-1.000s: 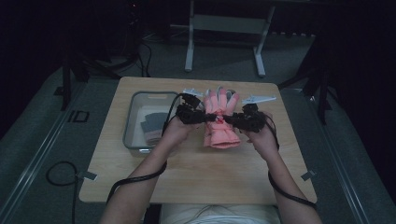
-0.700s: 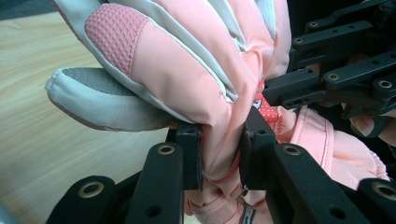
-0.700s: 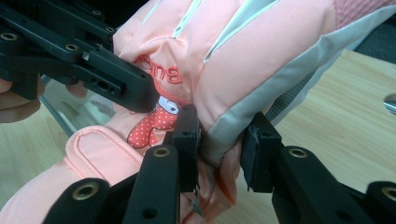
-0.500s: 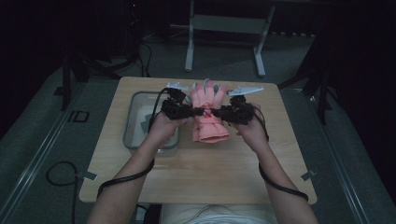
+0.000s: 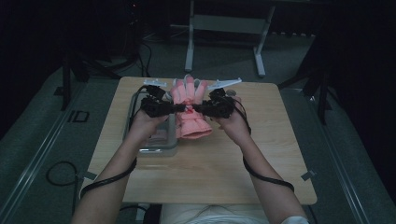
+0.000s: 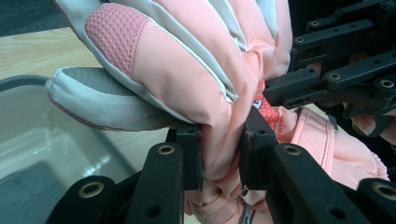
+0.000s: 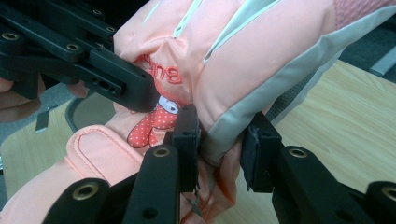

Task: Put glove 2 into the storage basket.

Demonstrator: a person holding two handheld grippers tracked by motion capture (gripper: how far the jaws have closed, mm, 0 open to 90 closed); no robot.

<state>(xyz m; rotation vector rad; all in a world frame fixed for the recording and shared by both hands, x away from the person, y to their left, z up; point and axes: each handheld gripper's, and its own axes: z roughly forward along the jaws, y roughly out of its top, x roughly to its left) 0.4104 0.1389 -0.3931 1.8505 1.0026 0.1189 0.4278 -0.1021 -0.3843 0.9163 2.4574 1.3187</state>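
One pink glove (image 5: 189, 112) hangs above the table (image 5: 261, 154), beside one grey tray (image 5: 154, 148). Two grippers pinch it: the left gripper (image 6: 219, 149) on one side, the right gripper (image 7: 219, 142) on the other.

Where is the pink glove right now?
In the high view the pink glove is near the middle of the wooden table, pinched between the left gripper and right gripper, just right of the grey tray.
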